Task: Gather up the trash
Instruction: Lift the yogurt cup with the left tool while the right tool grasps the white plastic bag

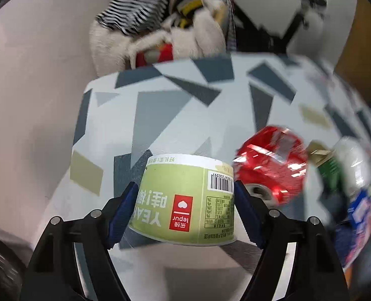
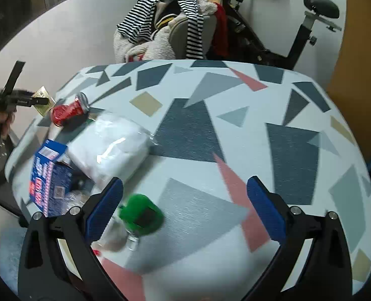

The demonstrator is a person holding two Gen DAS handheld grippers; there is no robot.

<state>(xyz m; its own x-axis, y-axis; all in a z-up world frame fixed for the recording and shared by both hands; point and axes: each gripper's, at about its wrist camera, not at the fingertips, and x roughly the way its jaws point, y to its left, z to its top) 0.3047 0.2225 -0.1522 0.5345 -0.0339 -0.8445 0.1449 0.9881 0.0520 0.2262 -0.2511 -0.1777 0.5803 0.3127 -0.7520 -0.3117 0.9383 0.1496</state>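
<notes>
At the table's left edge the left gripper point(image 1: 185, 198) has its blue pads on either side of a green yoghurt tub point(image 1: 185, 198), which is upside down: white rim, red logo patch and a barcode all inverted. The pads look pressed against its sides, and the tub sits low over the patterned tablecloth point(image 1: 175, 115), though I cannot tell whether it is lifted clear. Just to its right lies a dented red can point(image 1: 270, 165) on its side, then a blurred plastic bottle point(image 1: 348, 165) and a blue carton point(image 1: 361, 210). In the right wrist view, the carton point(image 2: 48, 178) and a white plastic bag point(image 2: 110, 148) crowd the left part of the table. The right gripper point(image 2: 185, 205) stands wide with nothing between its pads; a bottle with a green cap point(image 2: 140, 213) lies just inside its left finger. Rightward the cloth is bare up to the rounded table edge point(image 2: 361, 175).
</notes>
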